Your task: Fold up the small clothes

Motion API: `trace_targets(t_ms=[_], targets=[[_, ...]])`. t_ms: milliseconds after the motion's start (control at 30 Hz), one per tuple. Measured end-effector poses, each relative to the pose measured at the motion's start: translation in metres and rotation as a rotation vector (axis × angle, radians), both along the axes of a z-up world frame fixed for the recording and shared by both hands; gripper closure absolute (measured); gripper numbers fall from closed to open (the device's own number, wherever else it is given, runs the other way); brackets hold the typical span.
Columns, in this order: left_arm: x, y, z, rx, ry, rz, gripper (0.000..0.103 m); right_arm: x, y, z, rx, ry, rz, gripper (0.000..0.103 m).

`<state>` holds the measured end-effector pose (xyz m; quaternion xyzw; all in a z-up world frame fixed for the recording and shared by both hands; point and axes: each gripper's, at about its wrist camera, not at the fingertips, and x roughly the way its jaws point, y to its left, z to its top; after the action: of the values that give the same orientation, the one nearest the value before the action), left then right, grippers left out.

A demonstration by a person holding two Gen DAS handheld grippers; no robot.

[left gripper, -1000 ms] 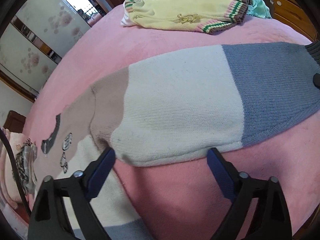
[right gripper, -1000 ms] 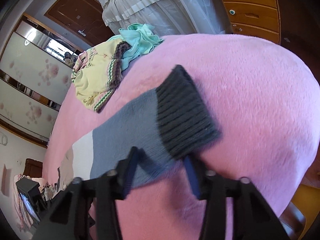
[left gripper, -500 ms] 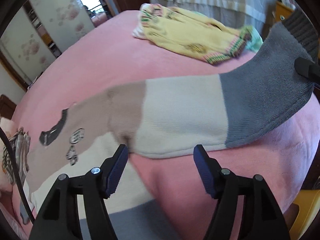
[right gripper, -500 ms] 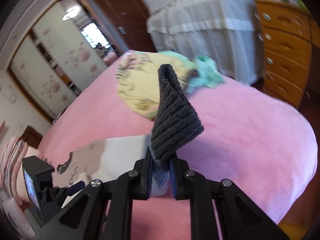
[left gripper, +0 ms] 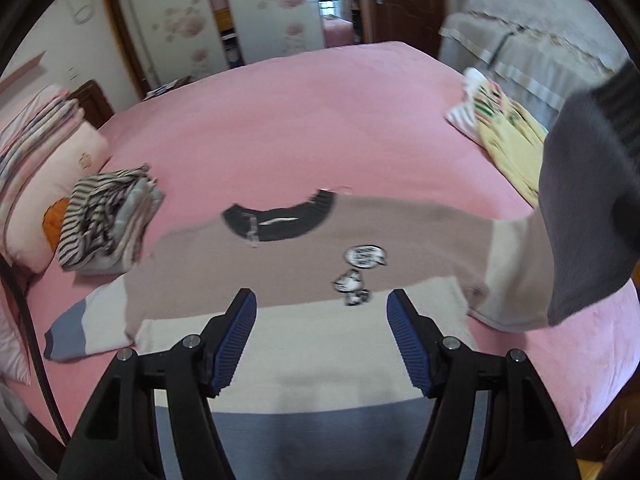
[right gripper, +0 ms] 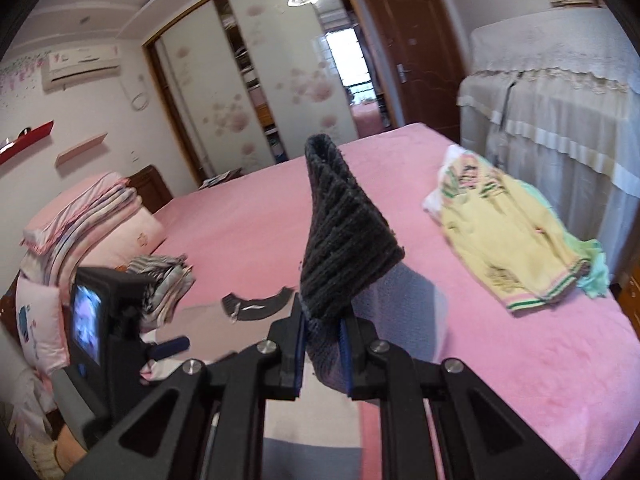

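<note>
Two grippers we carry: our right gripper pinches the sweater's dark sleeve cuff, while our left gripper gapes empty above its body.

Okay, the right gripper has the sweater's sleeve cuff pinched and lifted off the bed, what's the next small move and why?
Probably carry the cuff across and lay the sleeve over the sweater chest. The right gripper is shut on the sleeve just below the cuff, holding it above the pink bed, while the body lies flat, collar up. The left gripper hovers open over the hem, holding nothing.
</note>
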<state>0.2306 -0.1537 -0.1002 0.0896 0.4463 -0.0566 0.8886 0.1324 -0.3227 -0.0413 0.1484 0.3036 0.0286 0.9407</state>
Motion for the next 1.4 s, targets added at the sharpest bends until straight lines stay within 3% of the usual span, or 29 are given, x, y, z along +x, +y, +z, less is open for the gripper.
trace_targets(t_ms=[100, 333, 600, 700, 767, 833, 900, 1100, 1200, 1400], targets=[[0.008, 0.039, -0.004, -0.013, 0.013, 0.053, 0.036, 0.018, 0.034, -0.019, 0.002, 0.059, 0.06, 0.089], [0.009, 0.105, -0.049, -0.005, 0.086, 0.156, 0.036, 0.048, 0.111, -0.076, -0.027, 0.191, 0.189, 0.089], [0.004, 0.171, -0.106, -0.093, 0.214, 0.206, 0.036, 0.06, 0.185, -0.142, -0.118, 0.301, 0.281, 0.088], [0.006, 0.182, -0.119, -0.125, 0.252, 0.219, 0.036, 0.064, 0.198, -0.168, -0.135, 0.378, 0.308, 0.083], [0.007, 0.183, -0.123, -0.14, 0.265, 0.213, 0.036, 0.064, 0.2, -0.178, -0.114, 0.411, 0.336, 0.072], [0.007, 0.18, -0.125, -0.157, 0.271, 0.194, 0.036, 0.06, 0.2, -0.176, -0.077, 0.412, 0.359, 0.055], [0.008, 0.175, -0.126, -0.17, 0.273, 0.169, 0.036, 0.052, 0.199, -0.17, -0.085, 0.395, 0.364, 0.05], [0.011, 0.168, -0.134, -0.235, 0.314, 0.11, 0.036, 0.022, 0.186, -0.141, -0.173, 0.315, 0.352, 0.049], [0.01, 0.165, -0.14, -0.227, 0.333, 0.117, 0.036, 0.008, 0.174, -0.136, -0.195, 0.304, 0.33, 0.049], [-0.002, 0.176, -0.142, -0.316, 0.377, 0.13, 0.036, -0.009, 0.151, -0.139, -0.223, 0.307, 0.274, 0.049]])
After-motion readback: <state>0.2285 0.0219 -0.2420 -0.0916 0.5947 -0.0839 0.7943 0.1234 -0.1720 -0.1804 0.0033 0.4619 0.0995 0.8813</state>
